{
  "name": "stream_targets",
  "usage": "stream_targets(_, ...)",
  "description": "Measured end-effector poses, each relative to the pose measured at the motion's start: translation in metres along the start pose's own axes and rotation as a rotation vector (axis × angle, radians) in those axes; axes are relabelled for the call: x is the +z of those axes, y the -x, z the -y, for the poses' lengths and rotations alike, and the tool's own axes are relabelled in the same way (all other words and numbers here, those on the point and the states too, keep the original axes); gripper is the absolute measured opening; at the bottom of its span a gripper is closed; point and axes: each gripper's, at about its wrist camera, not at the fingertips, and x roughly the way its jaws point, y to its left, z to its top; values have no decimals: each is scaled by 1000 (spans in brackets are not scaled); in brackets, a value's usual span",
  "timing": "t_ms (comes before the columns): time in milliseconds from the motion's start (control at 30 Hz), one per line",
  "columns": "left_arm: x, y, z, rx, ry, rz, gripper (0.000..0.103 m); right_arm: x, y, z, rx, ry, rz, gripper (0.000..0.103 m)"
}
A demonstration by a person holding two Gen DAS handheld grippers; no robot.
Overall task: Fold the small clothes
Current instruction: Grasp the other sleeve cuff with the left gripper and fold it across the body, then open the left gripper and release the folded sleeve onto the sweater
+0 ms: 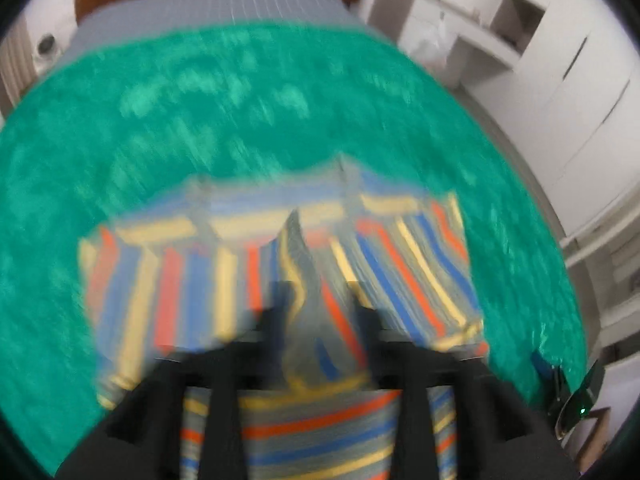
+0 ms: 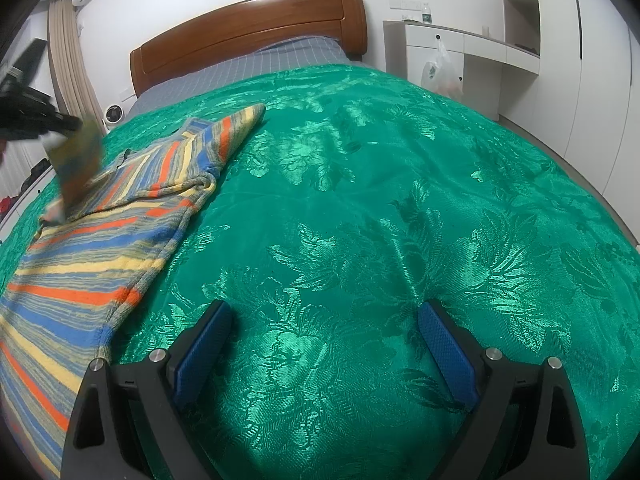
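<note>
A striped garment (image 1: pixel 400 264) in blue, orange and yellow lies flat on the green bedspread (image 1: pixel 240 100). The left wrist view is blurred. In it my left gripper (image 1: pixel 324 312) points down over the garment. Its black fingers stand apart, and a raised fold of the striped cloth sits between them without being pinched. From the right wrist view, the garment (image 2: pixel 100 240) lies at the left, and the left gripper (image 2: pixel 60 124) hovers above it with a blurred flap of cloth just under its tip. My right gripper (image 2: pixel 324 344) is open over bare bedspread (image 2: pixel 400 200), its blue pads (image 2: pixel 204 348) wide apart and empty.
A wooden headboard (image 2: pixel 248 28) and a grey checked sheet (image 2: pixel 260 64) lie beyond the bedspread. White cabinets (image 2: pixel 580 80) and a hanging plastic bag (image 2: pixel 440 72) stand to the right of the bed. A curtain (image 2: pixel 68 52) and a small white fan (image 2: pixel 113 114) are at the left.
</note>
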Motion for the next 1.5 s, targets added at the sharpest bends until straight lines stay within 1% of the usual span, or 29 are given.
stream_targets(33, -9, -2, 4, -13, -9, -6, 65, 0, 0, 0, 1, 0, 0, 94)
stream_targets(67, -18, 0, 7, -30, -26, 11, 65, 0, 0, -1, 2, 0, 0, 94)
stream_targets(133, -37, 19, -5, -41, -44, 41, 66, 0, 1, -1, 3, 0, 1, 94)
stream_targets(167, -44, 26, -15, -31, -44, 60, 70, 0, 1, -1, 2, 0, 1, 94)
stream_targets(200, -50, 34, -28, -15, -41, 80, 72, 0, 1, 0, 2, 0, 2, 94)
stream_targets(267, -63, 52, -64, 59, -30, 134, 81, 0, 1, 0, 3, -1, 2, 94)
stream_targets(333, -80, 63, -101, 148, -33, 163, 83, 0, 1, -1, 3, 0, 2, 94)
stream_targets(367, -85, 66, -114, 169, -41, 157, 83, 0, 1, -1, 3, 0, 2, 94)
stream_targets(433, -102, 61, -139, 168, -68, 108, 81, 0, 1, 0, 1, 1, 1, 94)
stream_targets(500, -113, 51, -147, 168, -97, 81, 79, 0, 1, -1, 1, 1, 1, 94)
stream_targets(533, -118, 44, -148, 172, -111, 75, 75, 0, 1, 0, 1, 1, 1, 94)
stream_targets(567, -119, 37, -149, 180, -113, 73, 68, 0, 1, -1, -1, 2, 0, 94)
stream_targets(600, -117, 29, -149, 197, -108, 77, 65, 1, 1, -2, -2, 4, -1, 94)
stream_targets(700, -106, 17, -153, 267, -64, 134, 47, 1, 1, -2, -4, 6, -2, 94)
stream_targets(733, -104, 14, -154, 307, -51, 167, 18, 1, 1, -2, -6, 6, -3, 94)
stream_targets(767, -105, 9, -157, 336, -28, 177, 5, 1, 1, -3, -6, 7, -4, 94)
stream_targets(800, -108, 6, -161, 325, 7, 181, 5, 2, 0, -3, -7, 8, -5, 94)
stream_targets(833, -117, 7, -164, 320, 35, 207, 4, 2, 0, -3, -8, 8, -5, 94)
stream_targets(867, -124, 7, -164, 333, 32, 221, 4, 1, 0, -3, -9, 9, -5, 94)
stream_targets(933, -134, 5, -166, 330, 33, 225, 4, 2, 0, -3, -10, 11, -4, 94)
stream_targets(1100, -134, 5, -170, 313, 62, 222, 4, 1, -1, -3, -10, 10, -4, 94)
stream_targets(1200, -133, 7, -172, 309, 83, 213, 11, 1, -1, -3, -10, 11, -4, 94)
stream_targets(1233, -135, 10, -173, 299, 100, 211, 16, 1, -1, -3, -9, 10, -4, 94)
stream_targets(1267, -138, 15, -173, 299, 113, 211, 26, 1, -1, -3, -9, 10, -4, 94)
stream_targets(1300, -143, 21, -174, 302, 122, 215, 33, 1, -1, -3, -9, 10, -4, 94)
stream_targets(1333, -151, 31, -174, 318, 134, 230, 51, 1, -1, -3, -9, 10, -4, 94)
stream_targets(1367, -158, 40, -174, 327, 143, 248, 64, 1, -1, -3, -9, 10, -4, 94)
stream_targets(1433, -181, 63, -179, 322, 170, 288, 72, 1, -1, -3, -10, 11, -4, 94)
stream_targets(1500, -202, 78, -186, 312, 205, 299, 77, 1, -1, -3, -10, 11, -4, 94)
